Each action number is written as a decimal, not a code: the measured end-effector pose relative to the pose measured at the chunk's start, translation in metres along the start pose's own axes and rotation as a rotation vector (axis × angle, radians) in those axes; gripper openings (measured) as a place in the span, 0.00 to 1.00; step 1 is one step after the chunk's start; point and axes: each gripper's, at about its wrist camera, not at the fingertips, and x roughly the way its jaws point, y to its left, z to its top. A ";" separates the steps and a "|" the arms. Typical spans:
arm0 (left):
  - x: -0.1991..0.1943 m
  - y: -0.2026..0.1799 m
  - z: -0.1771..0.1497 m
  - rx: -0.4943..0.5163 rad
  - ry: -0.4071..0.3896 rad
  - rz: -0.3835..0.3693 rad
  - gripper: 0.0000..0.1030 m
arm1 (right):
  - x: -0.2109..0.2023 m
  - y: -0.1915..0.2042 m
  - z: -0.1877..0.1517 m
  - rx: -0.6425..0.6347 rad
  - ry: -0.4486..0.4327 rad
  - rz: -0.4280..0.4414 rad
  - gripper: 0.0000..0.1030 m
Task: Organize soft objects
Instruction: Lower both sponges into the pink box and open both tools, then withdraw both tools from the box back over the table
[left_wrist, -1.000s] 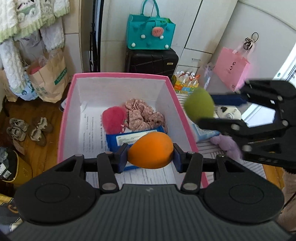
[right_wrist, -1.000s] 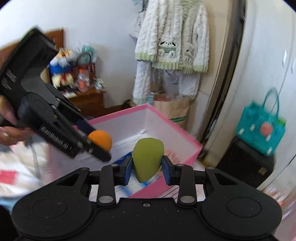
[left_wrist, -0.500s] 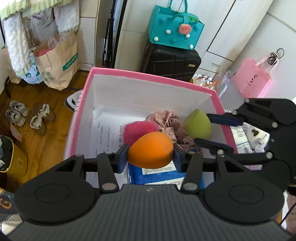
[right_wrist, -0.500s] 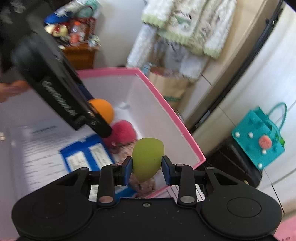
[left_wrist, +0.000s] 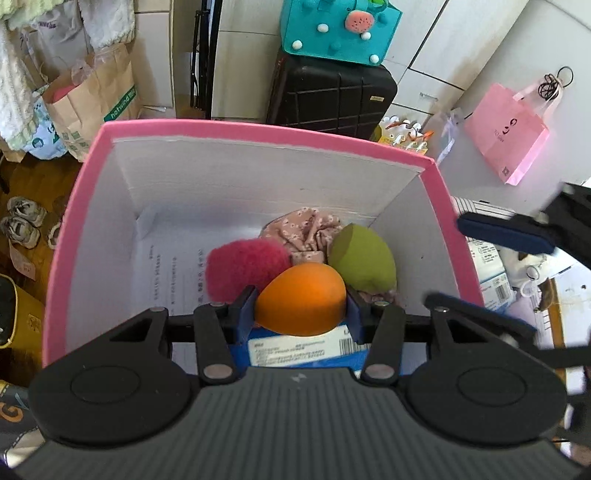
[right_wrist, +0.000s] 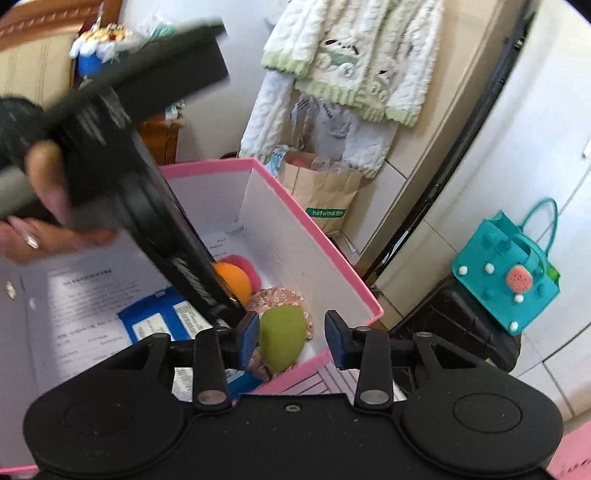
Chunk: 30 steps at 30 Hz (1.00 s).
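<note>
Green sponge: since a second ago it has been carried from outside the pink box to inside it; the green sponge (left_wrist: 361, 259) now lies on the floral fabric (left_wrist: 303, 229) near the right wall, no longer pressed by pads.
Right gripper: the right gripper (right_wrist: 291, 334) has just been opening; its jaws stand moderately apart, the green sponge (right_wrist: 282, 338) is seen between them from the wrist view but only close by the left pad, not gripped.
Orange sponge: the orange sponge (left_wrist: 301, 299) is clamped between the narrow-set pads of the left gripper (left_wrist: 301, 308), held low inside the box above the blue packet (left_wrist: 295, 347), just beside the fuzzy red puff (left_wrist: 245, 267).
Box: the pink box (left_wrist: 258, 129) is white inside, with printed paper (left_wrist: 166, 266) on its floor.
Surroundings: a teal bag (left_wrist: 336, 29) on a black suitcase (left_wrist: 328, 96), a pink paper bag (left_wrist: 506, 136) and a brown paper bag (left_wrist: 92, 99) stand behind.
Risk, green sponge: it is judged that it could be dragged or tipped off the fabric if the right gripper is withdrawn while a pad brushes it.
Risk, orange sponge: if released from above the packet's edge, it may roll and knock the green one or the puff aside.
Risk, grippers: the two tools are close together over one corner; a collision is likely if both are lifted at once.
</note>
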 end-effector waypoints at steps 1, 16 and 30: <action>0.001 -0.002 0.001 0.002 -0.005 0.003 0.47 | -0.004 0.000 -0.001 0.016 -0.005 0.002 0.42; -0.020 -0.005 -0.008 0.016 -0.043 0.051 0.65 | -0.028 -0.010 -0.023 0.216 -0.018 0.115 0.44; -0.103 -0.031 -0.047 0.162 -0.067 0.154 0.76 | -0.066 0.007 -0.029 0.312 -0.036 0.201 0.63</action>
